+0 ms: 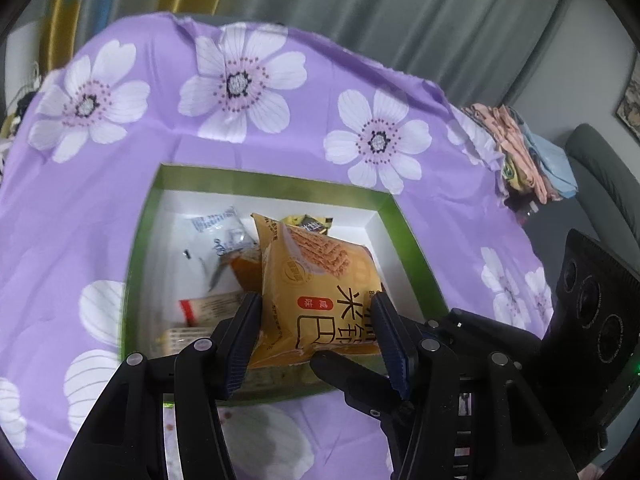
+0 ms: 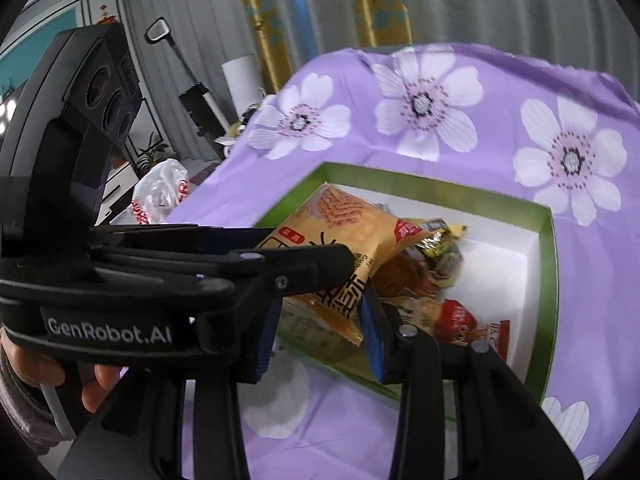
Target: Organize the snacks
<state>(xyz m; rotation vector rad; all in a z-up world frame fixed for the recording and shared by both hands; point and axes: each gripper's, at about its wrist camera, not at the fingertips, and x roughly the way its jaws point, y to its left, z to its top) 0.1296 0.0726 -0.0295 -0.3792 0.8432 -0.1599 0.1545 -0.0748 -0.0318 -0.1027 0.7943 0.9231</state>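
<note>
A green-rimmed box [image 1: 276, 182] with a white inside sits on the purple flowered cloth and holds several snack packets. My left gripper [image 1: 316, 324] is shut on an orange rice-cracker packet [image 1: 320, 280] and holds it over the box's near side. The same packet [image 2: 340, 232] shows in the right wrist view, with the left gripper's finger [image 2: 304, 268] across it. My right gripper [image 2: 320, 328] is open just below that packet, at the box's near rim [image 2: 544, 312]. White [image 1: 216, 232] and red [image 2: 460, 316] packets lie in the box.
The purple cloth [image 1: 200, 140] covers the table around the box. Folded cloths [image 1: 520, 148] lie at the table's right edge. A grey sofa [image 1: 600, 184] stands beyond. A plastic bag [image 2: 160, 192] and a vacuum cleaner [image 2: 192, 92] are off the left side.
</note>
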